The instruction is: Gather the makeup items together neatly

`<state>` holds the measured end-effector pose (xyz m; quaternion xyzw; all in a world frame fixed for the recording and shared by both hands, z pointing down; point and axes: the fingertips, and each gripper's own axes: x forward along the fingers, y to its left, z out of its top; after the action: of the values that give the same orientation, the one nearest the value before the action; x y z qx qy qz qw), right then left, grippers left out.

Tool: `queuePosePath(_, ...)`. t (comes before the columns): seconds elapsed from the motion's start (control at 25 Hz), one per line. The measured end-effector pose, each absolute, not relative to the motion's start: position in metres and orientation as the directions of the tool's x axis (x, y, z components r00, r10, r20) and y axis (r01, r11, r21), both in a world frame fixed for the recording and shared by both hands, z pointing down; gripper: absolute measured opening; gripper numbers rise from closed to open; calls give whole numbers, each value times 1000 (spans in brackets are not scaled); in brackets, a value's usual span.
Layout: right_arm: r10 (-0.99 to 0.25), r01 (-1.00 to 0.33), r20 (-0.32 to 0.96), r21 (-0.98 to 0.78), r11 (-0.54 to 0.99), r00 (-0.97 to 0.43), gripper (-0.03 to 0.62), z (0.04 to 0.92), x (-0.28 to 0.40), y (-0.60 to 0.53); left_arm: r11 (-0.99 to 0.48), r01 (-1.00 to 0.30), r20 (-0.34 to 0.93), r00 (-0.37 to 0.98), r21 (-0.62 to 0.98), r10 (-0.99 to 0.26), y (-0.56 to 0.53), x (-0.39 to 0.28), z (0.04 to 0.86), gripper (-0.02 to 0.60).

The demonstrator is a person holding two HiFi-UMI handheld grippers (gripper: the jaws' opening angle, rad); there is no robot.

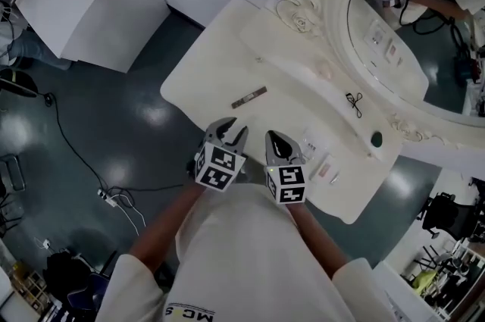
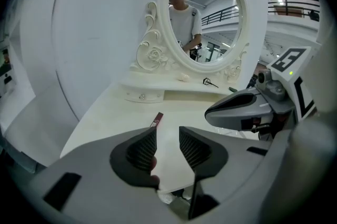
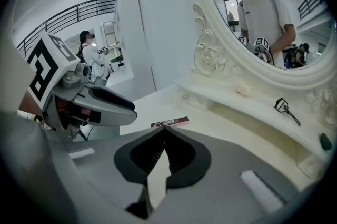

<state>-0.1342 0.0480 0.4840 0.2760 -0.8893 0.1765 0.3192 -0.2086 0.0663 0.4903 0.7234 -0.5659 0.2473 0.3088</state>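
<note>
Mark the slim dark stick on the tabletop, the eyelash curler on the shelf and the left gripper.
slim dark stick (image 1: 248, 97): head view, middle of its length.
eyelash curler (image 3: 284, 107): right gripper view, near its clamp end.
left gripper (image 2: 167, 128): left gripper view, midway between its parted fingertips.

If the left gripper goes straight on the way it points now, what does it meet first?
Probably the left gripper meets the bare tabletop, just short of the slim dark-red stick, which lies slightly off that line. Depth is hard to judge.
</note>
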Motion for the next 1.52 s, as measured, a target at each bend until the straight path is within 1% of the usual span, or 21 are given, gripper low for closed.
queuePosePath(0.08,-377,-608,669,-142,781,-640,3,485,-136,48,-196,-966,716,255,165,-650,66,-208,499,143)
queuePosePath(0.24,-371,-612,683,-142,778,-630,3,491,-137,47,-229,-964,727,253,135,-639,62,-211,513,184)
queuePosePath(0.36,-366,-619,694,-145,772,-619,3,496,-137,46,-239,-964,729,249,120,-637,56,-216,521,196)
queuePosePath(0.64,-336,-615,717,-161,772,-610,3,506,-138,53,-223,-969,724,228,104,-652,41,-231,535,196)
queuePosePath(0.96,-316,-611,737,-164,774,-598,3,514,-137,57,-273,-958,747,241,82,-619,34,-231,559,195)
queuePosePath(1.0,-316,-612,739,-163,774,-596,3,515,-137,56,-282,-956,752,241,77,-613,34,-231,562,191)
queuePosePath(1.08,-316,-614,742,-161,773,-592,3,516,-136,56,-304,-951,760,236,53,-606,32,-231,568,166)
queuePosePath(1.52,-313,-630,754,-166,759,-577,3,521,-131,64,-351,-935,802,246,49,-544,23,-237,597,166)
